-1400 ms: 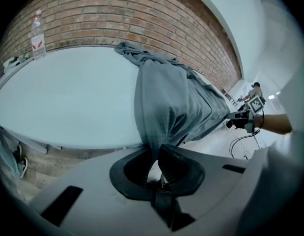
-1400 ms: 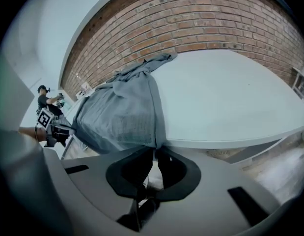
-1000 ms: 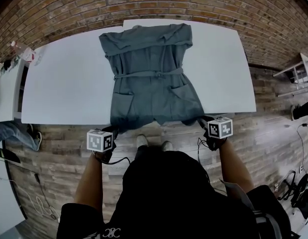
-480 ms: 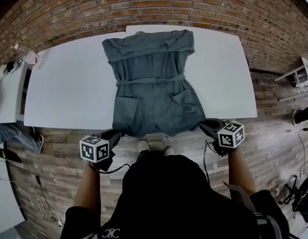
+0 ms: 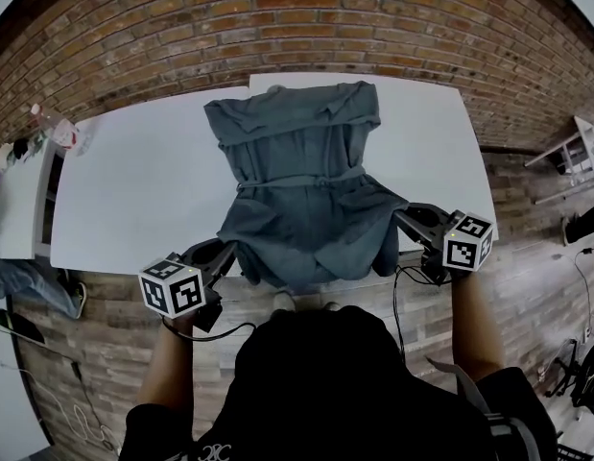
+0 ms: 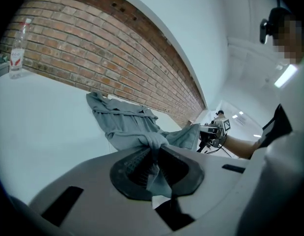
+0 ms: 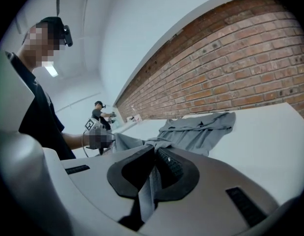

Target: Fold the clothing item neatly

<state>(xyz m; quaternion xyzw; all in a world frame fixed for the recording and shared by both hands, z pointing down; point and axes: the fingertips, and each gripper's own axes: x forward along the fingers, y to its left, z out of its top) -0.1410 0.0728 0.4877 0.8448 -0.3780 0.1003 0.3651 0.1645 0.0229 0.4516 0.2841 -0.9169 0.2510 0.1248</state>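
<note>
At the table (image 5: 133,190) edge, left gripper (image 5: 229,251), right gripper (image 5: 400,218) tilted down, fingers (image 6: 134,163) clamping garment (image 5: 306,181) hem

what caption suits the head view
The left gripper and right gripper pinch the grey garment by its lower corners above the white table

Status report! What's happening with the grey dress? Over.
Left gripper and right gripper each shut on dress hem. Hem raised, top on table. Nothing blocking.

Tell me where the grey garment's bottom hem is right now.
In the head view, the hem hangs over the near edge of the white table, its left corner pinched in the left claw and its right corner in the right claw.
</note>
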